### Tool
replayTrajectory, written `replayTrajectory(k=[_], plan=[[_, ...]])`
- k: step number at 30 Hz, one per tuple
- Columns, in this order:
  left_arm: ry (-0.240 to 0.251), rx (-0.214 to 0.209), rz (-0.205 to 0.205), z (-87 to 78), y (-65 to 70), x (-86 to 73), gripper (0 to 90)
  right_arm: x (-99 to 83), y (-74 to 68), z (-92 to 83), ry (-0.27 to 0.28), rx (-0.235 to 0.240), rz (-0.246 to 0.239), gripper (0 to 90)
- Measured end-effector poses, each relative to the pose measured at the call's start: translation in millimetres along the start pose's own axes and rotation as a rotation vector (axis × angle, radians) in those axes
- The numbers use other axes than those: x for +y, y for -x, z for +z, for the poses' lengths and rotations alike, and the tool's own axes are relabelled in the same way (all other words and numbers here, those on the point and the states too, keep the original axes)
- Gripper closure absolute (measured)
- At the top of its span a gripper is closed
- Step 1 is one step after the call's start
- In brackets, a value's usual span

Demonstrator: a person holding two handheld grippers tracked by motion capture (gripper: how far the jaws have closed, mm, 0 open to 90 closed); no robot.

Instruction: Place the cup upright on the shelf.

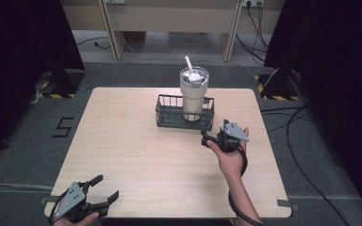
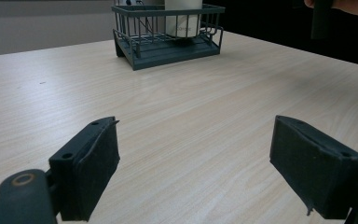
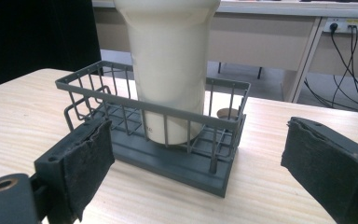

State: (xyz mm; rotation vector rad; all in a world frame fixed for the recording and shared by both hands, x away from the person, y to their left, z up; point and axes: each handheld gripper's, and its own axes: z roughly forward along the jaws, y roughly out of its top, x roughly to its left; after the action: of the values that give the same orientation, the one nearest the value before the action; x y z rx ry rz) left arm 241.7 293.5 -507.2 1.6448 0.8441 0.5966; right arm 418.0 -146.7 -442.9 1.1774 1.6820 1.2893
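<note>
The right hand-held gripper (image 1: 212, 140) hovers over the light wooden worktop (image 1: 136, 150) with its jaws spread apart and nothing between them. Just ahead of it, close to its tips, stands a dark wire basket (image 1: 185, 113), and in the right gripper view the basket (image 3: 168, 135) sits squarely in front of the open jaws, one short end turned toward them. Inside the basket a cream tumbler (image 1: 193, 94) stands upright, toward the end nearer this hand-held gripper; a clear lid and a white straw (image 1: 188, 62) top it. In the right gripper view the tumbler (image 3: 168, 65) rises well above the basket rim.

The left hand-held gripper (image 1: 104, 189) is held low at the near edge of the worktop, well apart from the basket, its jaws also wide open and empty. From the left gripper view the basket (image 2: 168, 37) lies far ahead across bare wood, with the tumbler's base (image 2: 182, 23) visible through the wires.
</note>
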Motion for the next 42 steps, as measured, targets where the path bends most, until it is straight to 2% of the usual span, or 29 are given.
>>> replayTrajectory(k=[17,42], plan=[[-0.003,0.004,-0.003,0.5,-0.3,-0.8,14.9,-14.7,14.5,-33.2,-0.014,-0.028,-0.003,9.0],[-0.010,0.011,-0.005,1.4,-1.0,-1.9,14.9,-47.0,42.3,-89.1,-0.035,-0.077,0.038,10.0]])
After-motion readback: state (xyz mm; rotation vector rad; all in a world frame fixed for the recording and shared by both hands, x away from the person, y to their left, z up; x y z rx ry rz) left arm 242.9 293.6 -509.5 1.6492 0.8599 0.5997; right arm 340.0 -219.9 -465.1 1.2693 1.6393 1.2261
